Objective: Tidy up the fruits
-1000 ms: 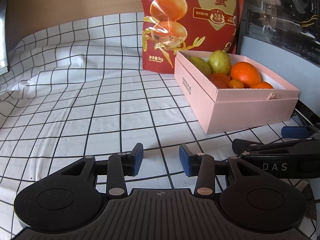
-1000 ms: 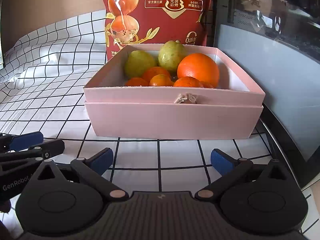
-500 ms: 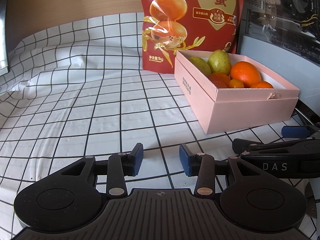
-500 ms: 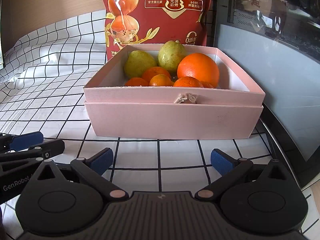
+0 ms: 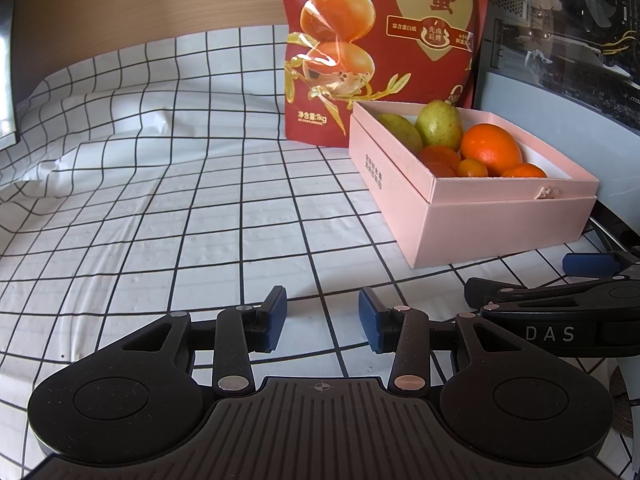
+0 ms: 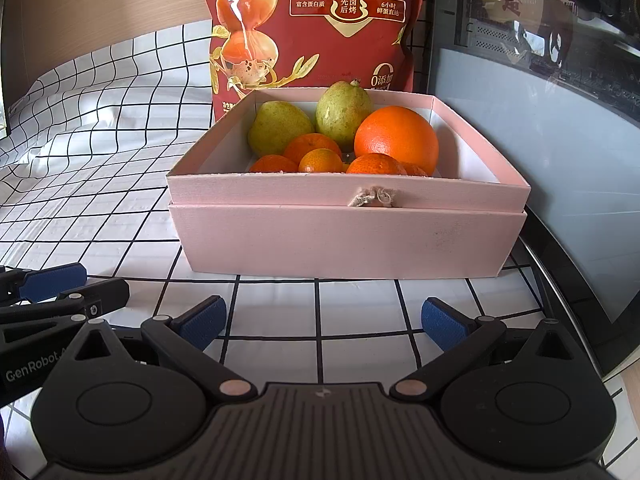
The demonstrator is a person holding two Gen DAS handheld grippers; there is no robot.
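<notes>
One grid-checked tablecloth, wrinkled.

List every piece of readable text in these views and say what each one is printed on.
"鹅蛋" in large gold characters: red snack bag behind the pink box.
"先卤后烤", "富含蛋白质", "6小时 鲜蛋直达", "0添加": same bag.
"净含量:1kg": bag's lower left corner.
"DAS": side of the right gripper.
"GenRobot": side of the left gripper; the rest is cut off.
Small print on the box's left side: too small to read.

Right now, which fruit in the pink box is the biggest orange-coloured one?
The large orange at the right of the pink box, beside the taller green pear; the other orange fruits are far smaller.
</notes>
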